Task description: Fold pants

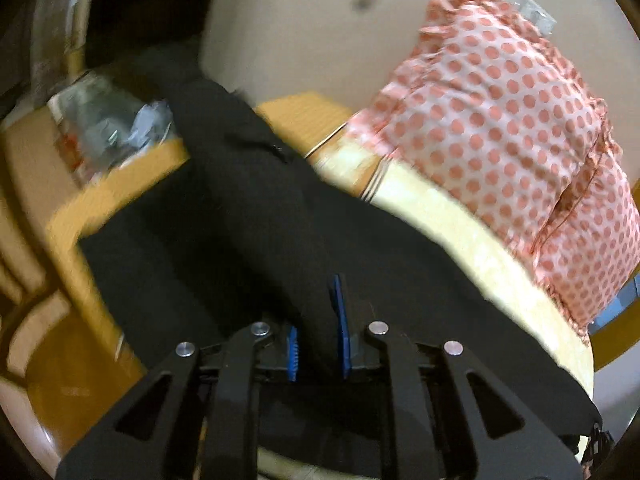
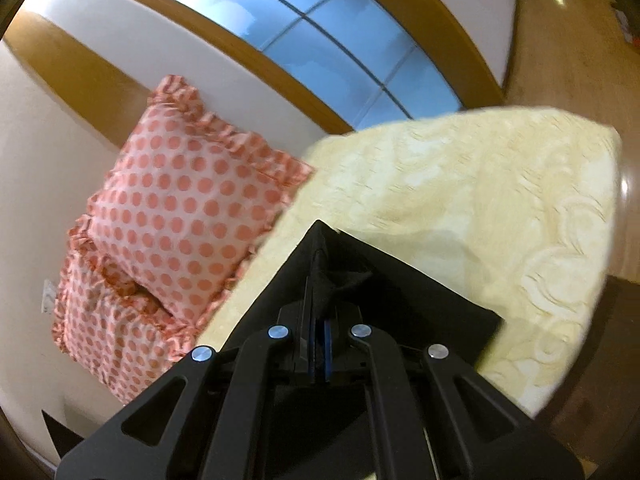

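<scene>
The black pants [image 1: 240, 200] hang and drape over the cream bed [image 1: 460, 232] in the left wrist view. My left gripper [image 1: 320, 320] is shut on a thick fold of the pants, with the cloth bunched between its blue pads [image 1: 341, 320]. In the right wrist view my right gripper [image 2: 318, 300] is shut on a corner of the black pants [image 2: 420, 300], lifted a little above the cream bed [image 2: 460, 184]. The fingertips are hidden by the cloth in both views.
Two pink polka-dot pillows [image 2: 184, 200] lean on the wall at the head of the bed, also seen in the left wrist view [image 1: 500, 128]. A wooden bedside table [image 1: 100, 200] holds clutter [image 1: 112, 132]. A wood-framed window [image 2: 320, 48] is behind the bed. Wooden floor [image 2: 560, 40] lies beyond it.
</scene>
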`<state>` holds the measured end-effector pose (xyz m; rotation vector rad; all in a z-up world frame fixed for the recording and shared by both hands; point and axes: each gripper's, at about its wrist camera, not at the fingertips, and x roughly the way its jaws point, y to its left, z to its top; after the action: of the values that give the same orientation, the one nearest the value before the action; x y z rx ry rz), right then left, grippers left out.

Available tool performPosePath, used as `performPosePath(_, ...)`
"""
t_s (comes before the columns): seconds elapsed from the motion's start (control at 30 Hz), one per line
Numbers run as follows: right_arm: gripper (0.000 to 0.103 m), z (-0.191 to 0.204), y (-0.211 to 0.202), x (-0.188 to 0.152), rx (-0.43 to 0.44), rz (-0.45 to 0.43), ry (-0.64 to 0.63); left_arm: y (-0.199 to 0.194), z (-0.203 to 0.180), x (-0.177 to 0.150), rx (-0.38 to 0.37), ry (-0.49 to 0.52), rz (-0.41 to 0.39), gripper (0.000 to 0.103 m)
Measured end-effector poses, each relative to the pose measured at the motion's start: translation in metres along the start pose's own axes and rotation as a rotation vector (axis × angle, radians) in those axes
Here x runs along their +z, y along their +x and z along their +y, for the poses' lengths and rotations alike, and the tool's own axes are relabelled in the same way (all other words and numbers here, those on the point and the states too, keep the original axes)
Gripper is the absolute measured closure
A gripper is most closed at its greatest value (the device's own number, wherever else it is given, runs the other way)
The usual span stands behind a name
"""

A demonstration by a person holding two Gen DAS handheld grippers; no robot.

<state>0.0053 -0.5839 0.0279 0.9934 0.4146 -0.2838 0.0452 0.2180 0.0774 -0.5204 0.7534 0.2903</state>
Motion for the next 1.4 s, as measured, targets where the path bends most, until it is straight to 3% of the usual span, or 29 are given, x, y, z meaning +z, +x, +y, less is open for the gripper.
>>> performPosePath(0.13,0.101,-0.009,0.003,-0.006,-0.025,0.023,0.017,0.018,0.024,-0.036,0.017,-0.077,0.041,0.088)
performPosePath(0.33,0.101,-0.013,0.001,-0.008,-0.045,0.039,0.032,0.012,0.028,-0.039,0.007,-0.097,-0.008,0.073)
performPosePath(0.43,0.101,-0.007,0.006,0.0,-0.037,0.063,0.026,0.015,0.025,-0.033,-0.01,-0.097,-0.002,0.075)
performPosePath(0.5,0.101,0.012,-0.007,0.006,0.003,0.014,-0.046,0.012,0.024,-0.03,-0.025,-0.099,-0.005,0.076)
performPosePath(0.57,0.101,0.017,-0.015,0.003,-0.044,-0.005,-0.102,0.009,0.026,-0.031,-0.034,-0.097,-0.011,0.077)
performPosePath(0.73,0.101,-0.021,-0.012,-0.014,-0.107,0.058,0.0,0.013,0.036,-0.037,-0.039,-0.101,0.023,0.083)
performPosePath(0.93,0.101,-0.017,-0.029,-0.023,-0.11,0.025,-0.028,0.004,0.034,-0.032,-0.037,-0.042,0.013,0.087)
performPosePath(1.1,0.101,-0.026,-0.023,-0.026,-0.117,0.027,-0.023,0.013,0.04,-0.038,-0.035,-0.041,0.035,0.088)
performPosePath(1.2,0.101,-0.015,-0.022,-0.027,-0.147,0.004,-0.109,0.009,0.04,-0.043,-0.043,-0.022,0.008,0.086)
performPosePath(1.27,0.1,-0.007,-0.022,-0.027,-0.175,0.005,-0.177,0.005,0.043,-0.045,-0.047,-0.019,-0.001,0.08)
performPosePath(1.37,0.086,-0.009,-0.03,-0.022,-0.215,-0.012,-0.177,-0.004,0.05,-0.045,-0.04,-0.031,-0.023,0.072)
performPosePath(1.4,0.075,-0.008,-0.038,-0.018,-0.246,-0.054,-0.181,-0.008,0.052,-0.045,-0.023,-0.034,-0.037,0.072)
